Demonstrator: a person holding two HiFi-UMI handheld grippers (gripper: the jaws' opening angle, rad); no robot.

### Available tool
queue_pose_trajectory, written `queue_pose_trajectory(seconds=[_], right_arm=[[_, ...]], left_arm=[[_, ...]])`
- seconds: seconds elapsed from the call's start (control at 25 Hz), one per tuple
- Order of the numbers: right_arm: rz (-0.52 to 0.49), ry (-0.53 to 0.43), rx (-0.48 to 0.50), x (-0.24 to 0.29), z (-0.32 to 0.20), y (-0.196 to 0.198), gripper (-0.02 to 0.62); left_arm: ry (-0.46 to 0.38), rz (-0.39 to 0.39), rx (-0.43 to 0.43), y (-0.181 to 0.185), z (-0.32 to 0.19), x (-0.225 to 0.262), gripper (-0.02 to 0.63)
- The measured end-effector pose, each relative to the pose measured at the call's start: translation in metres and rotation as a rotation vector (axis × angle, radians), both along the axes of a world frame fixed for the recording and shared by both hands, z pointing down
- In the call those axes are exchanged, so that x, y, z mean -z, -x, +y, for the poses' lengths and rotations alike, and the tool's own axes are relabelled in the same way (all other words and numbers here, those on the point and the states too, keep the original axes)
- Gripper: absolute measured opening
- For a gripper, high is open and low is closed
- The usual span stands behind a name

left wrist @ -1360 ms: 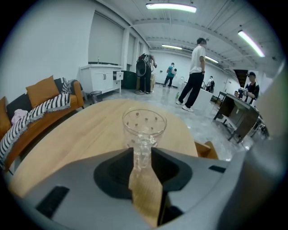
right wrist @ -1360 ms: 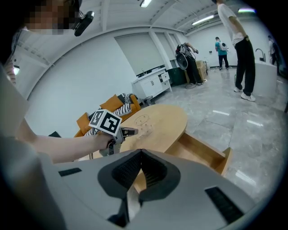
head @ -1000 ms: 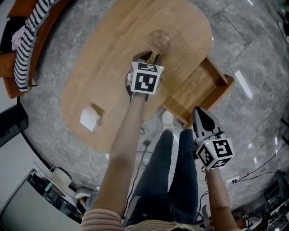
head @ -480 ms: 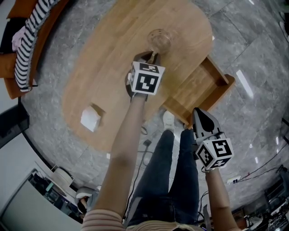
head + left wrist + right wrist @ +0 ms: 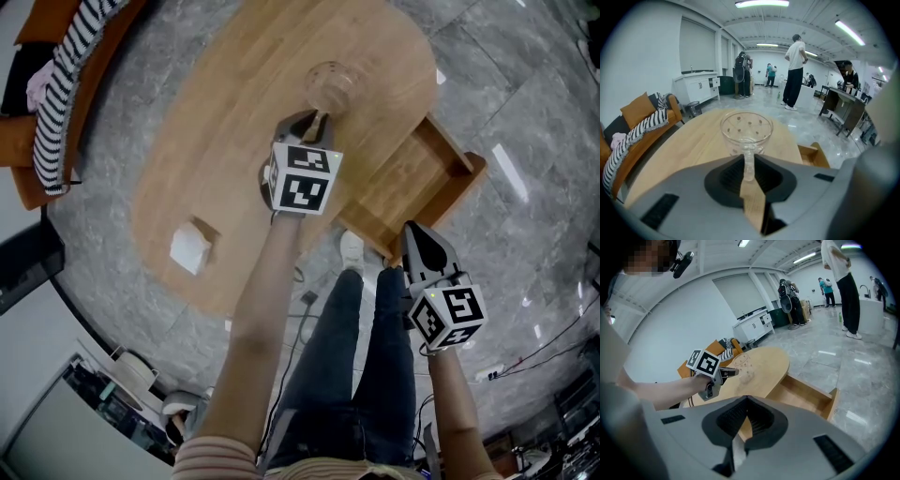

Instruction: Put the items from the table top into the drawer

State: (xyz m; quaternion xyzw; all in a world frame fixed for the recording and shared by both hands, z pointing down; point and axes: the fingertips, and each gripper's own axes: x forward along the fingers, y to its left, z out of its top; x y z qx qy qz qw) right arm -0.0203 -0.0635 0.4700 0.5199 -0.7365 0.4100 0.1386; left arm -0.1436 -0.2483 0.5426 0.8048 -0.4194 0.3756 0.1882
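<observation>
In the head view, the oval wooden worktop [image 5: 216,141] carries a clear glass cup [image 5: 330,86] near its far end and a small white box [image 5: 190,248] close to its near left edge. The left hand-held gripper [image 5: 317,118] reaches to the cup's near side. A wooden drawer [image 5: 412,178] stands pulled out from the worktop's right edge. The right hand-held gripper [image 5: 411,230] hangs off the worktop, just beside the drawer's near corner. In the left gripper view, the jaws have just been closing and are clamped on the cup's handle [image 5: 748,161], with the dotted bowl upright on the worktop beyond the tips. In the right gripper view, that gripper's jaws are together with nothing between them. Beyond them lie the open drawer and the left hand-held gripper at the cup.
</observation>
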Motion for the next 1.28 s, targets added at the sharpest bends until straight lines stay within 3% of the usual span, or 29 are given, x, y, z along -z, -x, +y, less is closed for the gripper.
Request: queue_pose_trajectory(seconds=[0.32, 0.68, 1.28], right_arm=[[-0.002, -0.025, -0.038, 0.016, 0.003, -0.015, 0.008], [0.008, -0.056, -0.104, 0.037, 0.014, -0.054, 0.008], [0.015, -0.079, -0.202, 0.049, 0.046, -0.132, 0.009]], left_arm=[[-0.049, 0.034, -0.033, -0.023, 0.011, 0.043, 0.058], [-0.090, 0.070, -0.106, -0.078, 0.036, 0.084, 0.058], [-0.073, 0.083, -0.207, -0.175, 0.090, 0.087, 0.058]])
